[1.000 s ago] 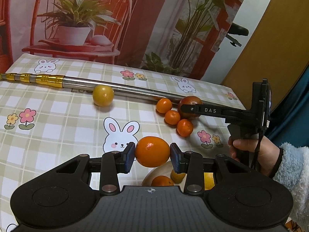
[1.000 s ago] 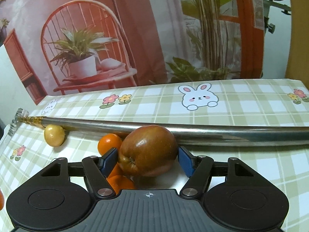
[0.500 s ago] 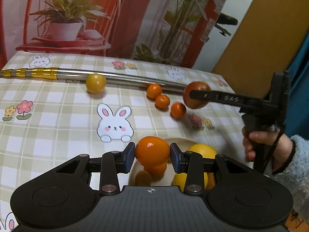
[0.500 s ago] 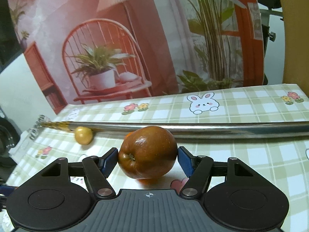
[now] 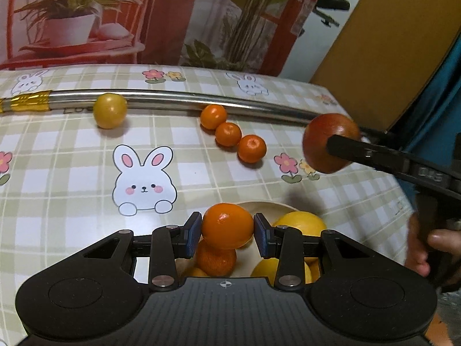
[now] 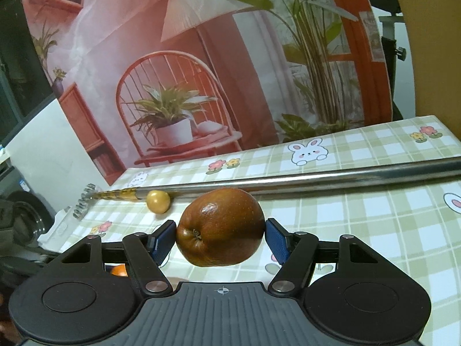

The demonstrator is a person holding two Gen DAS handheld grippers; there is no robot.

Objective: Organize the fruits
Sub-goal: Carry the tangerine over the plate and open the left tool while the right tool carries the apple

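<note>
My left gripper [image 5: 227,227] is shut on an orange [image 5: 227,225], held just above a pale plate [image 5: 268,206] that carries another orange [image 5: 216,258] and yellow lemons [image 5: 302,226]. My right gripper [image 6: 220,235] is shut on a dark red apple [image 6: 220,235], lifted off the table; in the left wrist view that apple [image 5: 319,138] hangs at the right, above the cloth. Three small tangerines [image 5: 229,134] lie in a row on the table, and a yellow round fruit [image 5: 109,111] rests against the metal pole.
A long steel pole [image 5: 187,102] with a gold end lies across the checked tablecloth behind the fruit. A person's hand [image 5: 426,248] holds the right gripper's handle at the right edge. A printed backdrop stands behind the table.
Both grippers have risen and pulled back with their fruit. The apple left the table beside the tangerines and now hangs in the air; the orange now hovers over the plate.
</note>
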